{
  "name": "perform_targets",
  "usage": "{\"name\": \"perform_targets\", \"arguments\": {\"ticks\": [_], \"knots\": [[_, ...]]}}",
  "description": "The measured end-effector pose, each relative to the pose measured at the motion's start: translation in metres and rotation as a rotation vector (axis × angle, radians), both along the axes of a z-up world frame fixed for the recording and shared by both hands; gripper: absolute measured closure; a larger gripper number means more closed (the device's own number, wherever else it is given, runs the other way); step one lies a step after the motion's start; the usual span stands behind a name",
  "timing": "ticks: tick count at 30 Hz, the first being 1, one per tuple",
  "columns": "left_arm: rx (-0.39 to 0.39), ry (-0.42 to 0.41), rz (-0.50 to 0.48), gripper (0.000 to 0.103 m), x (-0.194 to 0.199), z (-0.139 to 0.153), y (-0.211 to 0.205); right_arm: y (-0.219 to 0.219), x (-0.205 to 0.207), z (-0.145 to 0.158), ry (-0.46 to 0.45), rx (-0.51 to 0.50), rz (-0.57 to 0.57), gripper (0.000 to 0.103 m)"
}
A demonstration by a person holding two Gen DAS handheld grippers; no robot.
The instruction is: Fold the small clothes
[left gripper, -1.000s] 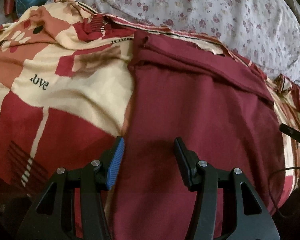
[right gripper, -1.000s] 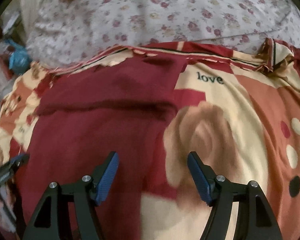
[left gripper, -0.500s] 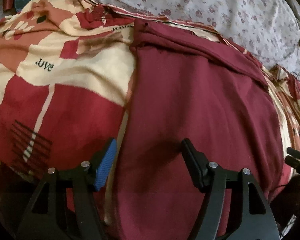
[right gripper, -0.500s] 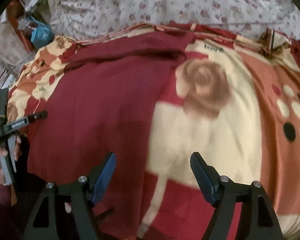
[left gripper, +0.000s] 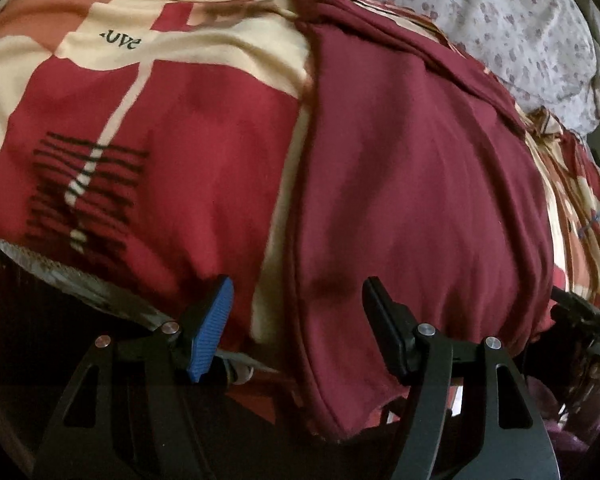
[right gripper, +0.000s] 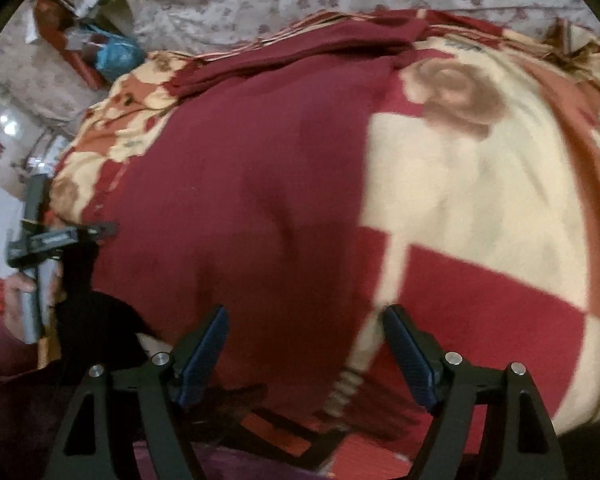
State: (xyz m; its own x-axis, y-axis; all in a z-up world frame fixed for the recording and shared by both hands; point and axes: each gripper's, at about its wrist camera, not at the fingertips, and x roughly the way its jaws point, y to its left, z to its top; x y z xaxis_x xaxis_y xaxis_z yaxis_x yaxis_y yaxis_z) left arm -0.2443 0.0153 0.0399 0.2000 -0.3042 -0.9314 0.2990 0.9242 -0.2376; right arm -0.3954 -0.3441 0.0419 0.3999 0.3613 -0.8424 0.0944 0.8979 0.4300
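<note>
A maroon garment (left gripper: 412, 168) lies spread flat on a red and cream patterned blanket (left gripper: 148, 120), its near hem hanging over the bed's front edge. It also shows in the right wrist view (right gripper: 244, 184). My left gripper (left gripper: 296, 320) is open and empty, above the garment's near left edge. My right gripper (right gripper: 304, 344) is open and empty, above the garment's near right edge. The left gripper's body (right gripper: 48, 236), held in a hand, shows at the left of the right wrist view.
A floral white sheet (left gripper: 520, 28) covers the far side of the bed. A blue bag (right gripper: 114, 56) and clutter sit beyond the bed's far left corner. The bed's front edge drops into dark space below both grippers.
Both grippers have pulled back toward the bed's front edge and risen, so the garment's near hem and the edge now show. Both stayed open.
</note>
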Motion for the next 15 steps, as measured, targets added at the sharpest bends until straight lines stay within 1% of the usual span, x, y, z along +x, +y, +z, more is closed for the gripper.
{"name": "perform_targets", "arguments": {"ticks": [1,5,7,10,13,15], "knots": [[-0.007,-0.001,-0.005,0.036,-0.004,0.001,-0.001,0.003,0.0,0.0,0.0,0.019,0.006,0.025],[-0.039,0.004,-0.037,0.036,-0.016,0.003,-0.005,0.007,-0.002,-0.001,-0.001,0.038,0.019,0.025],[-0.028,0.014,-0.06,0.036,-0.02,-0.002,-0.01,0.008,-0.004,-0.002,0.002,0.064,0.023,0.025],[0.014,0.034,-0.084,0.036,-0.021,-0.013,-0.019,0.013,-0.006,-0.004,0.01,0.088,0.048,0.026],[0.02,0.038,-0.082,0.036,-0.02,-0.018,-0.02,0.017,-0.011,-0.004,0.049,0.055,0.079,0.026],[0.021,0.036,-0.085,0.036,-0.019,-0.019,-0.022,0.011,-0.016,0.003,0.06,0.001,0.076,0.026]]}}
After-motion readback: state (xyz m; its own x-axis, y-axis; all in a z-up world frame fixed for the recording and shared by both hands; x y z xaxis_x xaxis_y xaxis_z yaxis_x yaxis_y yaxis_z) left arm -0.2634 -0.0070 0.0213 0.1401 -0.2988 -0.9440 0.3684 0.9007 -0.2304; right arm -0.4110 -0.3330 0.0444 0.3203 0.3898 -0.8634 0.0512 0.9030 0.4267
